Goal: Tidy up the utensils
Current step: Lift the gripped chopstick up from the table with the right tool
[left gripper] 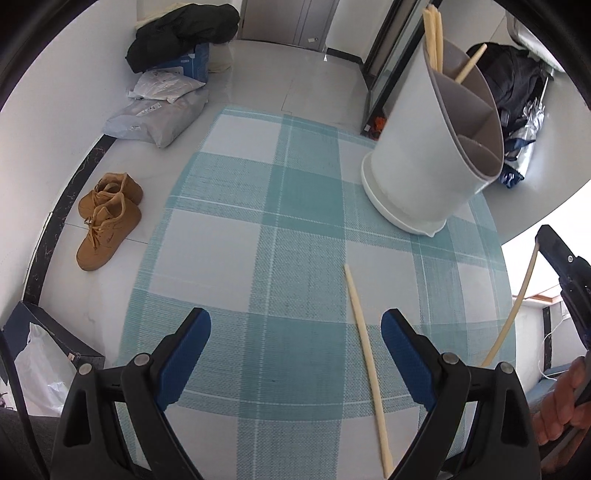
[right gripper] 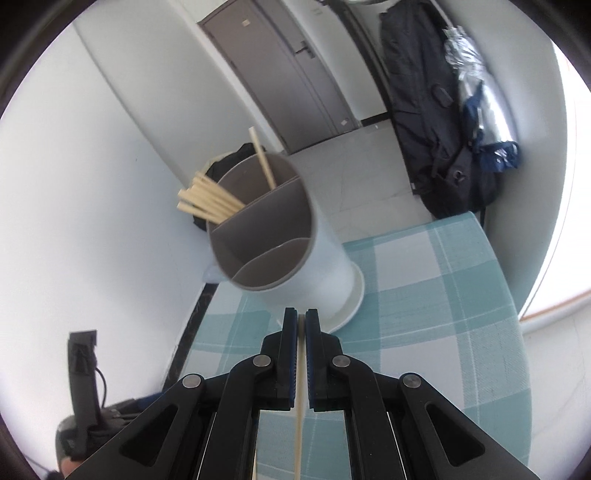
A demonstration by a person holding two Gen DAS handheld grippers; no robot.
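A white utensil holder (left gripper: 417, 147) with grey dividers stands on the teal checked tablecloth (left gripper: 258, 240) at the far right; several cream chopsticks (left gripper: 434, 37) stand in it. It also shows in the right wrist view (right gripper: 288, 236) with the chopsticks (right gripper: 210, 201) leaning left. One chopstick (left gripper: 365, 350) lies on the cloth just inside my left gripper's right finger. My left gripper (left gripper: 295, 332) is open and empty above the cloth. My right gripper (right gripper: 301, 321) is shut on a chopstick (right gripper: 299, 406), close in front of the holder; it shows at the right edge of the left wrist view (left gripper: 561, 266).
On the floor to the left are tan shoes (left gripper: 107, 218), grey parcels (left gripper: 159, 110) and a black jacket on a box (left gripper: 184, 33). A dark bag (right gripper: 436, 110) hangs by the wall beyond the table. A door (right gripper: 291, 74) is at the back.
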